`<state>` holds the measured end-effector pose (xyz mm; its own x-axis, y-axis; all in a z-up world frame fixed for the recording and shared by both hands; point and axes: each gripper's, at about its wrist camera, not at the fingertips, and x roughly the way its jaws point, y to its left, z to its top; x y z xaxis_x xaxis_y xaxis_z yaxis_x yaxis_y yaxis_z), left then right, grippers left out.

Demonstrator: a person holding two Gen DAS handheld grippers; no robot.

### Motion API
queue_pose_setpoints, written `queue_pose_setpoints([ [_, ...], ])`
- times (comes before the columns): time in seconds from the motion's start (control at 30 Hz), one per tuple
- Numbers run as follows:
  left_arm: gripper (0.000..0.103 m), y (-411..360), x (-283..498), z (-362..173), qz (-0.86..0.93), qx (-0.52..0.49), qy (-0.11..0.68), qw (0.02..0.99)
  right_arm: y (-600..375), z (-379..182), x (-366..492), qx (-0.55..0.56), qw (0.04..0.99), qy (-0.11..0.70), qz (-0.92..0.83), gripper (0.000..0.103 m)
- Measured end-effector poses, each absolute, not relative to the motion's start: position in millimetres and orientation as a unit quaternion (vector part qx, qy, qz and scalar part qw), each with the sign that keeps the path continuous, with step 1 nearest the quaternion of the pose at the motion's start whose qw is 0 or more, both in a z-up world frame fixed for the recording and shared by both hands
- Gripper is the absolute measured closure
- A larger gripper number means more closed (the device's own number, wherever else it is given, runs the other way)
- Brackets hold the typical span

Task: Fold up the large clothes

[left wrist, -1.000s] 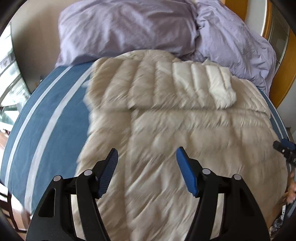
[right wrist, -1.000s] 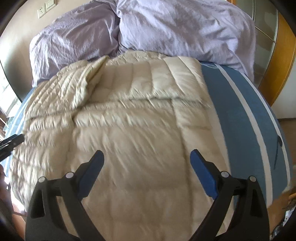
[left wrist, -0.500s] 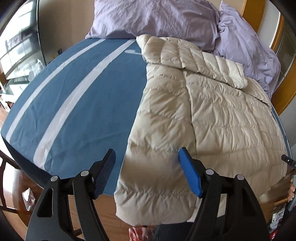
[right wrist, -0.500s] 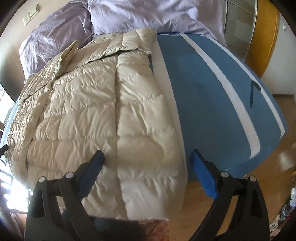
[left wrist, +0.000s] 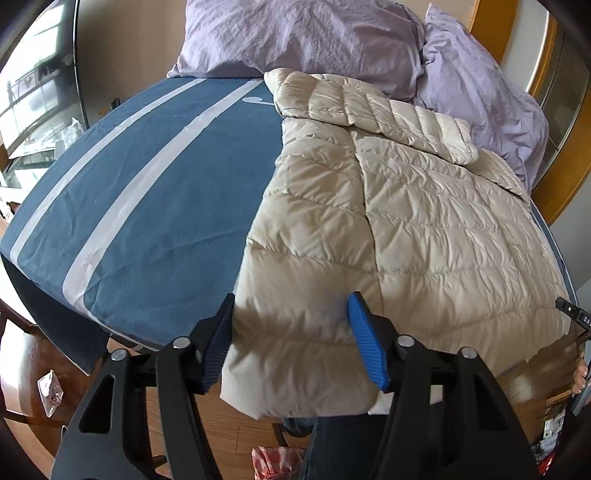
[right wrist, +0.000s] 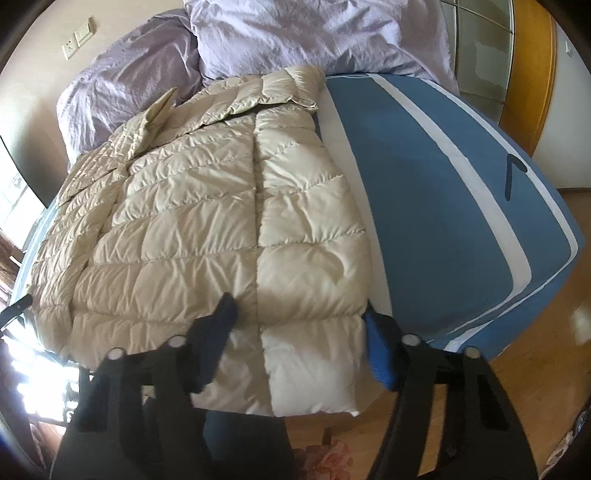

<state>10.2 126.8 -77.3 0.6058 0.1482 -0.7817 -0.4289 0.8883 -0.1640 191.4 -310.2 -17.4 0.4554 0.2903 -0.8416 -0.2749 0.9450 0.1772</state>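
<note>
Left gripper point(left wrist: 291, 332): fingers apart, straddling the near left hem corner of the down jacket point(left wrist: 406, 229); nothing clamped.
Right gripper point(right wrist: 299, 339): fingers apart around the near right hem corner; view blurred here, contact uncertain.
Down jacket: beige, quilted, spread flat on the bed point(left wrist: 147, 192), hem overhanging the near edge, 1 sleeve folded across the top.
Risk, judged: slick, puffy fabric may slip from a shallow pinch; overhanging hem could drag the jacket toward the floor point(right wrist: 535, 369); uneven lift at the 2 corners would skew the fold.
Bed: blue sheet, 2 pale stripes per side.
Beyond: lilac pillows point(right wrist: 314, 33), wall socket point(right wrist: 77, 38), wooden frame point(left wrist: 569, 155).
</note>
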Motion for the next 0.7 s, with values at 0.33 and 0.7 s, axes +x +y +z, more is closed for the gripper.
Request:
queue_pose_setpoints([
  [0.33, 0.082, 122, 8, -77, 0.157, -0.188, 0.413, 0.877, -308, -16, 189, 0.029, 0.850, 0.493, 0.184, 0.090],
  [0.7, 0.099, 120, 15, -51, 0.170, -0.167, 0.392, 0.889, -310, 15, 199, 0.033, 0.870, 0.458, 0.179, 0.098],
])
